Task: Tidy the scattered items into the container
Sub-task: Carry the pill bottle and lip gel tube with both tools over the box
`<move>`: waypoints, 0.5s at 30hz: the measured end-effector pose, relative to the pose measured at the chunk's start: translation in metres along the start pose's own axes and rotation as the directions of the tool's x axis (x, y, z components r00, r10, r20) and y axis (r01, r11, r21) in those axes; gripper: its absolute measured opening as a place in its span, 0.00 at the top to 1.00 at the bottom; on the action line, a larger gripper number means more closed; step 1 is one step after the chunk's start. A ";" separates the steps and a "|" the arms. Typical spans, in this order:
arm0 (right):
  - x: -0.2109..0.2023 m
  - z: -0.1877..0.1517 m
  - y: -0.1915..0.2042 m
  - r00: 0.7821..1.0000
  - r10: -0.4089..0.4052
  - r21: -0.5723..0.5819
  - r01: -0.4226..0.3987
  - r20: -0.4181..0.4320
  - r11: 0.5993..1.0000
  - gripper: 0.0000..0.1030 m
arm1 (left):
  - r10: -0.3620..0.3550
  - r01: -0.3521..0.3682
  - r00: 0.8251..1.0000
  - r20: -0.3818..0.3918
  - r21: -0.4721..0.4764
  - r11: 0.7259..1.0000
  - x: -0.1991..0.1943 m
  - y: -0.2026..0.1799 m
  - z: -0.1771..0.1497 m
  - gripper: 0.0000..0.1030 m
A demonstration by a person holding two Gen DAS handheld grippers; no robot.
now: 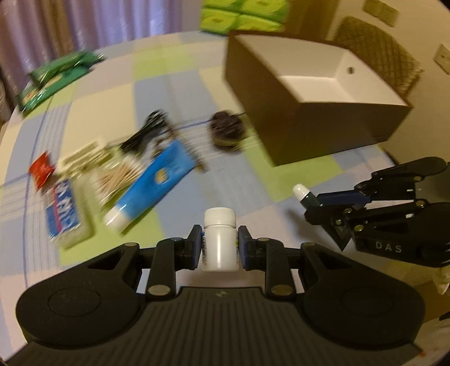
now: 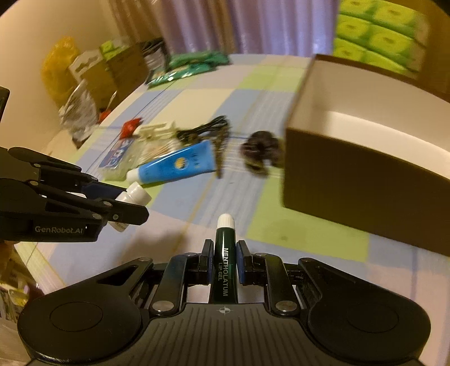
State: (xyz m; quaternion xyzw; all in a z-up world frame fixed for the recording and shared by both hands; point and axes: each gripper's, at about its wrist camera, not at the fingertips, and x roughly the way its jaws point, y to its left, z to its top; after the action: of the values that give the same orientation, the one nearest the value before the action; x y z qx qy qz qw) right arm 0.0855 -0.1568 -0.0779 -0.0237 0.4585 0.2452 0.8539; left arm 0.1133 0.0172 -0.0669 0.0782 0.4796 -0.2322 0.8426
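Observation:
My left gripper [image 1: 220, 244] is shut on a small white pill bottle [image 1: 219, 239], held upright above the table. My right gripper [image 2: 223, 260] is shut on a dark green lip gel tube [image 2: 224, 261] with a white cap. Each gripper shows in the other's view: the right gripper [image 1: 315, 204] with the lip gel tube [image 1: 302, 194], the left gripper [image 2: 126, 202] with the pill bottle [image 2: 135, 197]. The brown open box [image 1: 309, 124] with a white inside stands ahead at the right, also seen as the box [image 2: 365, 180]. A blue tube [image 1: 149, 183], a black cable [image 1: 146, 132] and a dark hair scrunchie [image 1: 226, 129] lie scattered.
A toothpick pack [image 1: 118, 177], a blue-white packet [image 1: 63, 208], a red sachet [image 1: 42, 169] and a cream clip [image 1: 84, 157] lie left. Green packets [image 1: 53, 81] sit at the far left edge. Green tissue packs [image 1: 242, 14] stand behind the box. Bags and cartons [image 2: 84, 81] line the wall.

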 end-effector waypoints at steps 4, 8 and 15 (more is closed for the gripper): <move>-0.028 -0.006 -0.021 0.999 -0.016 0.027 0.015 0.033 1.000 0.87 | -0.032 0.031 0.999 0.024 0.045 0.998 -0.002 -0.033 0.015 0.78; -0.056 -0.008 -0.043 0.997 -0.027 0.046 0.024 0.067 0.999 0.87 | -0.067 0.063 0.996 0.054 0.078 0.995 -0.003 -0.064 0.032 0.78; -0.104 0.006 -0.084 0.987 -0.038 0.074 0.026 0.157 0.997 0.87 | -0.098 0.086 0.988 0.119 0.102 0.991 -0.004 -0.100 0.067 0.78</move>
State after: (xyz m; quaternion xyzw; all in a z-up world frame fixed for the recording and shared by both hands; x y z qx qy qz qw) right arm 0.0798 -0.2706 -0.0070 0.0192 0.3972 0.2160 0.8917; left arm 0.1164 -0.0933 -0.0187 0.0820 0.4179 -0.2979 0.8543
